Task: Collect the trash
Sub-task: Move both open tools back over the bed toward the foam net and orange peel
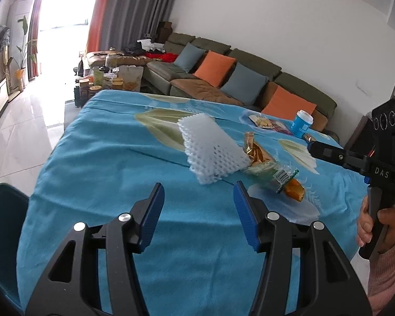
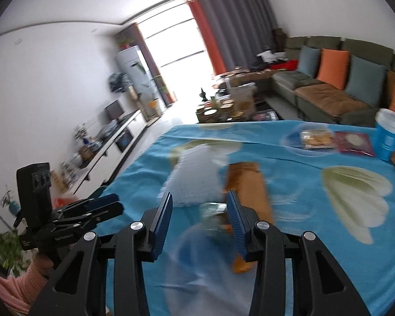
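The left gripper (image 1: 198, 205) hangs over the worktop (image 1: 105, 163), which is covered with a blue cloth, and its jaws stand about half open with nothing between them. Just ahead of these jaws lies a white foam net (image 1: 210, 147), and right of it, touching it, a gold snack wrapper (image 1: 255, 150) and a clear wrapper with a barcode (image 1: 281, 177), with an orange piece (image 1: 293, 192) at its end. The right gripper (image 2: 198, 210) is also over the cloth, its jaws partly open and empty; the picture there is blurred, but the foam net (image 2: 194, 176) and the gold wrapper (image 2: 250, 184) are seen just beyond the blue pads (image 2: 162, 223). Far to the right of both jaws stand a blue cup (image 1: 301, 125) and two flat snack packets (image 1: 266, 123). A hand (image 1: 376, 223) in a pink sleeve holds the right gripper handle
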Demonstrator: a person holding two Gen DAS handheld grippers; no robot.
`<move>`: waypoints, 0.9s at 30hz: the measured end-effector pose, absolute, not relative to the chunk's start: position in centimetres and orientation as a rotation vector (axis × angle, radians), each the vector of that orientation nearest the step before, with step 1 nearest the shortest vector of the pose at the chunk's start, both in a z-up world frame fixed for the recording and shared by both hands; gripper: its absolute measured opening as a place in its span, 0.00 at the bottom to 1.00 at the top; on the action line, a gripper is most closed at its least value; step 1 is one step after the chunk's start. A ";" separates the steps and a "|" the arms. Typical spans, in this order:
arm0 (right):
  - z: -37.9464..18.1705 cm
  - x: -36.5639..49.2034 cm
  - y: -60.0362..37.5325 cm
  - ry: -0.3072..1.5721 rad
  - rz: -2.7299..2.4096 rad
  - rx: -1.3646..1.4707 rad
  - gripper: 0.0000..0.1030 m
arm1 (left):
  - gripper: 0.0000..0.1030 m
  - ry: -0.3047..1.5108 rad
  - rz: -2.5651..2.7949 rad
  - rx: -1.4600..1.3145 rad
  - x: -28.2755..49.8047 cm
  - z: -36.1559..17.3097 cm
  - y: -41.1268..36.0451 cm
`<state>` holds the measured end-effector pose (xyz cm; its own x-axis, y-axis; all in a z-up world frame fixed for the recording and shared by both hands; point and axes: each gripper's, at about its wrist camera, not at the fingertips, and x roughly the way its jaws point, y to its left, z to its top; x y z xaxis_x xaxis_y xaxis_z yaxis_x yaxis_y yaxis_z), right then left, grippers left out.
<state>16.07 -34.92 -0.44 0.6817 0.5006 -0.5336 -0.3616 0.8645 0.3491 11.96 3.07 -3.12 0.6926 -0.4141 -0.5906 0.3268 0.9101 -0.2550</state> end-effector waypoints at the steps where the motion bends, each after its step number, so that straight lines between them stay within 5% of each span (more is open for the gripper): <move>1: -0.7 16.3 -35.6 0.666 0.471 0.229 0.39 | 0.52 0.696 -0.417 -0.133 12.2 -3.1 2.9; 27: -6.5 20.9 -37.1 0.863 0.425 0.257 0.39 | 0.51 0.874 -0.410 -0.125 19.6 -5.6 -0.3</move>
<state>20.90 -37.05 -6.47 0.5742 0.4601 -0.6772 -0.2558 0.8865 0.3855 19.57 -0.34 -5.63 0.5698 -0.3985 -0.7187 0.2977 0.9152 -0.2715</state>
